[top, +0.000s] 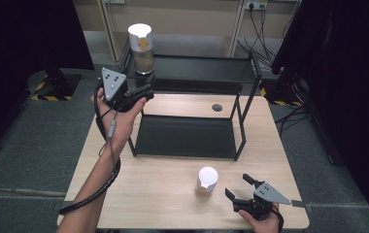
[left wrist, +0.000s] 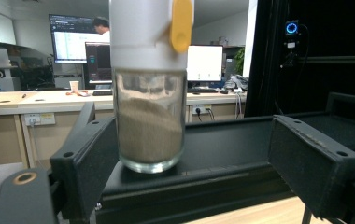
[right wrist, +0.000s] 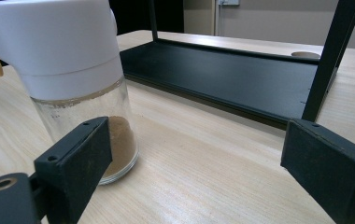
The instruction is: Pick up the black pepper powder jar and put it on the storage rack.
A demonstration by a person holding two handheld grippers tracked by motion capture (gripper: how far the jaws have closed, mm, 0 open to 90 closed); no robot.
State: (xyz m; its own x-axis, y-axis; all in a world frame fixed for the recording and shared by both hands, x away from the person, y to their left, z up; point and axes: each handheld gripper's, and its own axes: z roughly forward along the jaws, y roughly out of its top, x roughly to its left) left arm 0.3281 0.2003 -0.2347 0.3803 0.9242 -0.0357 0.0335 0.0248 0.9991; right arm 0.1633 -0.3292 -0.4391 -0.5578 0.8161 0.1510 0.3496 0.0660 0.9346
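Jar on shelf (top: 140, 46): upright on the rack's (top: 207, 68) top shelf, far left.
Left claw (top: 146, 90): spread, just near it.
Counter jar (top: 207, 182): near edge.
Right claw (top: 236, 187): spread beside it.

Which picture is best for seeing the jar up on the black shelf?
The left gripper view: the jar on the shelf sits close and upright, its brown powder and yellow tab plain. The high view shows that jar small and far. The right gripper view looks at the table jar instead.
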